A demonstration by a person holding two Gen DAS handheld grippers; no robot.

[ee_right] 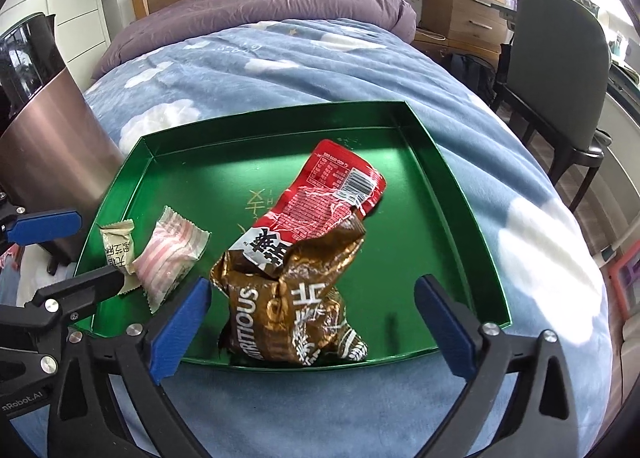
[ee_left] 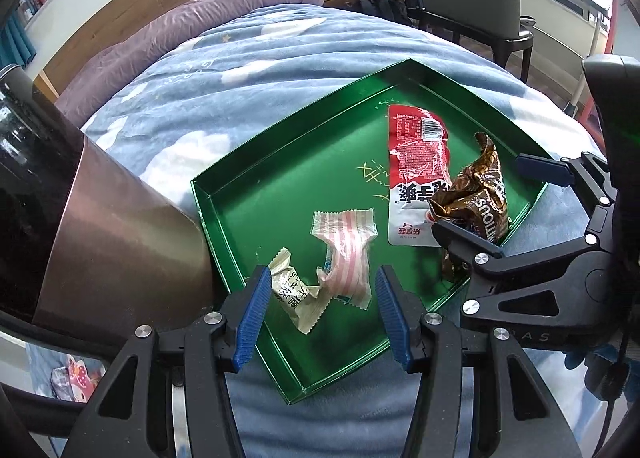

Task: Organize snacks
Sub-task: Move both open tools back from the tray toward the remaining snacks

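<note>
Nearest the right wrist camera, the right gripper (ee_right: 312, 322) stands spread wide, its blue pads on either side of the crumpled brown snack bag (ee_right: 296, 306) but touching nothing; no pad presses on the foil. The brown snack bag sits at the near edge of the green tray (ee_right: 460, 193), which rests on the bed (ee_right: 280, 57) with its cloud-print blanket. The step in hand looks like lining up a grasp on this bag, or else just after letting it go; the pictures alone do not settle which. If a grasp is meant, the next move calls for lowering the pads around the bag's bulky middle and closing gently, since crinkled foil will slip and collapse.

The left gripper (ee_left: 318, 314) is likewise spread, empty, poised over the tray's near-left corner, with the beige candy wrapper (ee_left: 292, 294) and the pink striped candy (ee_left: 348, 258) lying between its pads, untouched.

The brown bag's long axis runs from the tray's near edge up toward its middle, its torn mouth pointing away and overlapping the red-and-white packet (ee_right: 332, 197). That packet lies flat in the tray's middle, its long axis slanting toward the far-right corner, barcode end farthest.

Left of the tray stands a brown metallic bin (ee_right: 48, 145).
</note>
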